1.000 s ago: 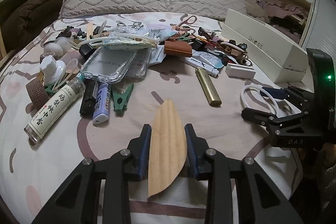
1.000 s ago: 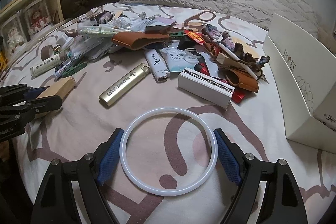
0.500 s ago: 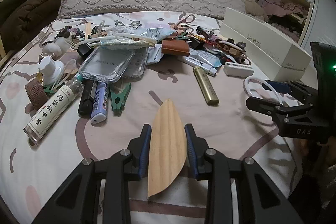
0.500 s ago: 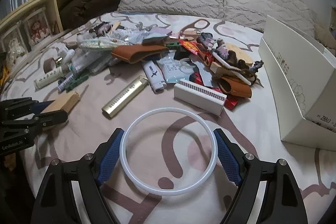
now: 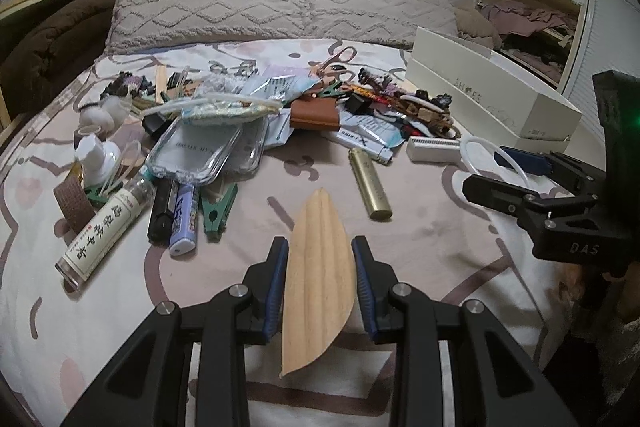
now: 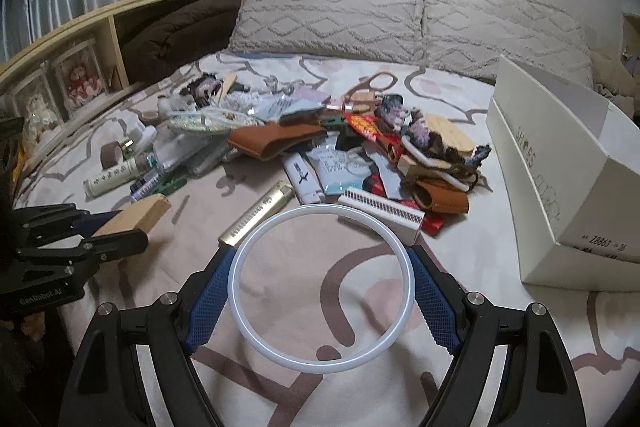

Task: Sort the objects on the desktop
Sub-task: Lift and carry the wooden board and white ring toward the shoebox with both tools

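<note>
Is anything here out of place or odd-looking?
Yes. Desk-type odds and ends lie in a tangled heap on a bed, not a desk: a gold lighter, a green clip, scissors. The white shoebox beside the heap stands open; its inside is hidden.

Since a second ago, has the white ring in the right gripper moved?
Yes. The white ring has risen: it now overlaps the white comb box and gold lighter it earlier sat below. It stays clamped between the right gripper fingers.
</note>
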The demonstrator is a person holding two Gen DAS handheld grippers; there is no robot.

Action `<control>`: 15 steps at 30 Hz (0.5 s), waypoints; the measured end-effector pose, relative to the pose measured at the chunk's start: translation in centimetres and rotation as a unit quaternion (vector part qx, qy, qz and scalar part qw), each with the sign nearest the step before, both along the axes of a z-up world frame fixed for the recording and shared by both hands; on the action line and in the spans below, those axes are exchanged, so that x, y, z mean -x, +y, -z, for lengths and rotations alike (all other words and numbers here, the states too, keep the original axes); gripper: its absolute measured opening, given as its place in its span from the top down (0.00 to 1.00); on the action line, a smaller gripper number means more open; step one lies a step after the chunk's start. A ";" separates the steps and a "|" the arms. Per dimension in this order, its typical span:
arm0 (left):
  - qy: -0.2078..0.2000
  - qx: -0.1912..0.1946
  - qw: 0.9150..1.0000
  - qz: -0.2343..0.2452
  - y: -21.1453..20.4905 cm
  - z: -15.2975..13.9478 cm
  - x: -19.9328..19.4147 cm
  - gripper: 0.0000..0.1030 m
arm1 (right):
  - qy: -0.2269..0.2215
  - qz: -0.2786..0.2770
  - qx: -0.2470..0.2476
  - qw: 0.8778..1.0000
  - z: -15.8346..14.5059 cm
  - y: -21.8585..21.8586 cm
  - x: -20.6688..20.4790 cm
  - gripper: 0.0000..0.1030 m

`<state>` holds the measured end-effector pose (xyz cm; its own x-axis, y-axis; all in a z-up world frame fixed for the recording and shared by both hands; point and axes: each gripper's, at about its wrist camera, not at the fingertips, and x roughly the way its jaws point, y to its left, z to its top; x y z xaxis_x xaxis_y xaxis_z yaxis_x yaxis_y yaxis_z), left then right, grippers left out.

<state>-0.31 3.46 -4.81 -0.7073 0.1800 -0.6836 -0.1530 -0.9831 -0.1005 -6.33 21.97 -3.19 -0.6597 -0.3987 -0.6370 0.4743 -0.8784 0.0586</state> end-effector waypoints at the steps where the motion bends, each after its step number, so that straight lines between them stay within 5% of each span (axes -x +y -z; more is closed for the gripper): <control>1: 0.003 0.000 1.000 0.000 0.2 -0.3 0.0 0.69 | 0.003 0.000 0.003 1.000 -0.2 0.1 -0.1 0.18; 15: 0.051 -0.006 0.999 0.019 3.5 -4.4 -0.5 0.69 | 0.043 0.020 0.035 0.998 -3.1 1.7 -1.2 0.18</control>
